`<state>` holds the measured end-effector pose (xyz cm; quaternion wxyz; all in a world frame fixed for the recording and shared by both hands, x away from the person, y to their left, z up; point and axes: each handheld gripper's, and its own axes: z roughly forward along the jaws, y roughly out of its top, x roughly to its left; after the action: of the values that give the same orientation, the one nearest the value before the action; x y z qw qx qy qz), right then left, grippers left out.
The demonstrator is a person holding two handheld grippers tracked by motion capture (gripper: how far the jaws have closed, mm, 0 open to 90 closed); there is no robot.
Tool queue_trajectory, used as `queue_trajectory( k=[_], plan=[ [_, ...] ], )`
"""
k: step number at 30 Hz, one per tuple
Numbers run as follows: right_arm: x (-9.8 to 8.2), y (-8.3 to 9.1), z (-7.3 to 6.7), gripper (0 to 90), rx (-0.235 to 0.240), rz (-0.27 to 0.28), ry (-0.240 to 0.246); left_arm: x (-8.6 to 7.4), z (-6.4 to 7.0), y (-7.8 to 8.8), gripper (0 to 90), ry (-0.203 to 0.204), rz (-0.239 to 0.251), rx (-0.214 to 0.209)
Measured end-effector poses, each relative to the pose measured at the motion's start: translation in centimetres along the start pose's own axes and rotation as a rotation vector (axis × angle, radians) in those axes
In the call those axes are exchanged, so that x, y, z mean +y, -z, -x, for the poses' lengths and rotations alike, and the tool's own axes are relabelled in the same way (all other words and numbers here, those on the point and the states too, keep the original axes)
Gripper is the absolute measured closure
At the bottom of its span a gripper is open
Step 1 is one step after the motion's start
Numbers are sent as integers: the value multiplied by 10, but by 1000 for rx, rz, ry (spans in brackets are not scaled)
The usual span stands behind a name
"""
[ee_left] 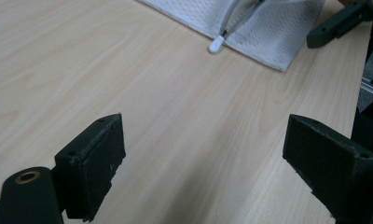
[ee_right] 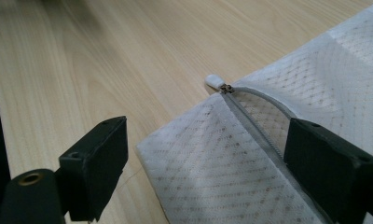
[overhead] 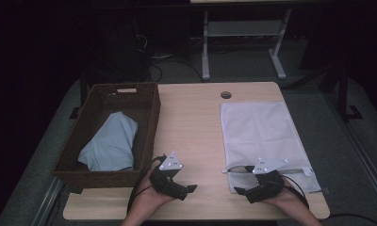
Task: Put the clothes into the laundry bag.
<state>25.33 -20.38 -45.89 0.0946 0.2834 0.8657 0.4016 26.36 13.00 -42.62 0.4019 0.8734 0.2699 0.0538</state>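
Observation:
A white mesh zip bag (overhead: 257,132) lies flat on the right half of the wooden table (overhead: 196,122). Its zipper runs along the near edge, with the white pull (ee_right: 216,81) at the left end and the slot gaping a little beside it. My right gripper (ee_right: 208,172) stands open just above the bag's near left corner (ee_right: 198,154), with nothing gripped; it sits at the bag's near edge in the high view (overhead: 243,194). My left gripper (ee_left: 212,168) is open over bare wood, left of the bag (ee_left: 264,32) and its pull (ee_left: 216,44). From above, it hovers near the table's front edge (overhead: 186,190).
A dark wicker basket (overhead: 144,94) stands along the table's left side with a folded light blue cloth (overhead: 111,143) inside. A round cable hole (overhead: 225,95) sits near the far edge. A white desk frame (overhead: 243,33) stands on the floor behind the table.

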Motion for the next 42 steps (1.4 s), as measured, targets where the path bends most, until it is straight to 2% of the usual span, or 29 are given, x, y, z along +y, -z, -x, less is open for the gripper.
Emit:
queue_trajectory(
  k=[9, 17, 23, 31, 38, 42],
  plan=[
    [0, 2, 2, 129, -17, 9, 6, 17, -5, 16, 124, 7, 4, -6],
    [0, 2, 3, 129, -19, 10, 2, 40, -11, 25, 124, -15, -16, 0],
    [-1, 3, 3, 129, -22, 11, -2, 51, -17, 32, 125, -22, -16, 11],
    [-1, 3, 5, 128, -23, 13, -5, 67, -31, 43, 125, -24, -2, 31],
    [-1, 4, 5, 124, -24, 12, -10, 76, -45, 47, 125, -26, -32, 40],
    [-2, 4, 6, 123, -24, 14, -9, 77, -55, 49, 125, -17, -59, 61]
  ],
)
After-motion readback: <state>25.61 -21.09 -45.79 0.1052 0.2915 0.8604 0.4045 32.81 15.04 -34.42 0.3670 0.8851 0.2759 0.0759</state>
